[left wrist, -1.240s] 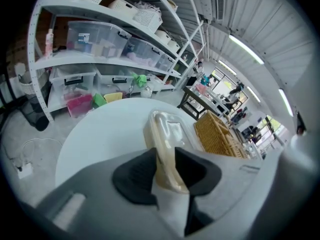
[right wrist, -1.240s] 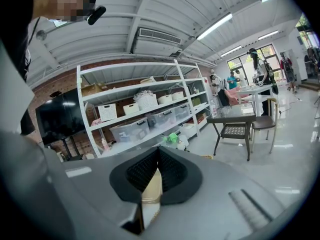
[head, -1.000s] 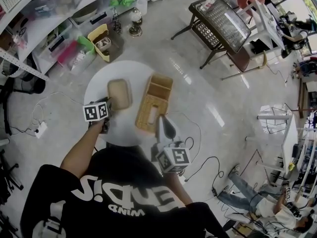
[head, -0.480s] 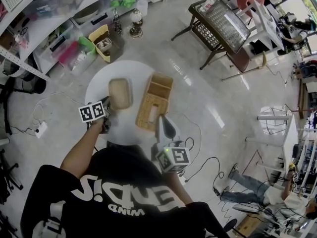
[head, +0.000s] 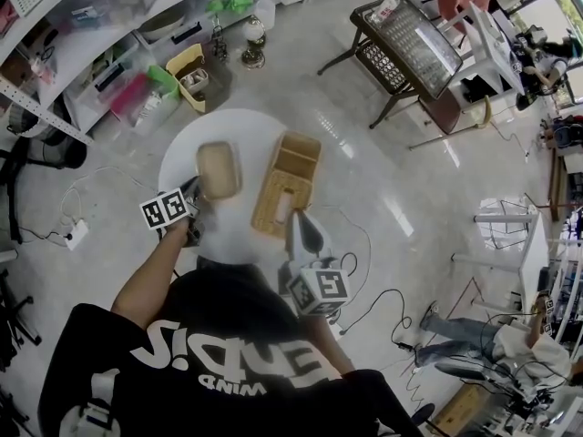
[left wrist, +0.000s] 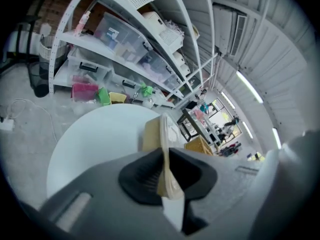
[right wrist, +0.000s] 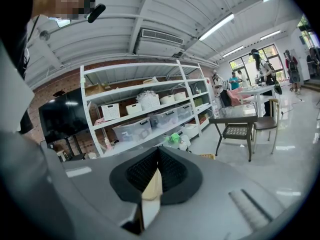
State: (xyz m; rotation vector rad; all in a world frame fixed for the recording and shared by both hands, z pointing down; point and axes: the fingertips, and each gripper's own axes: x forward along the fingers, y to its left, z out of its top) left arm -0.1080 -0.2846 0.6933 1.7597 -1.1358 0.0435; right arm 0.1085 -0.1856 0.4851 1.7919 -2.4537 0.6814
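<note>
Left gripper view: left gripper [left wrist: 165, 168] clamped on near edge of beige lid [left wrist: 153, 134]

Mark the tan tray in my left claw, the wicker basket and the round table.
tan tray [head: 219, 169]: head view, middle of its flat face.
wicker basket [head: 270, 186]: head view, its left long wall.
round table [head: 184, 147]: head view, bare top left of the tray.
</note>
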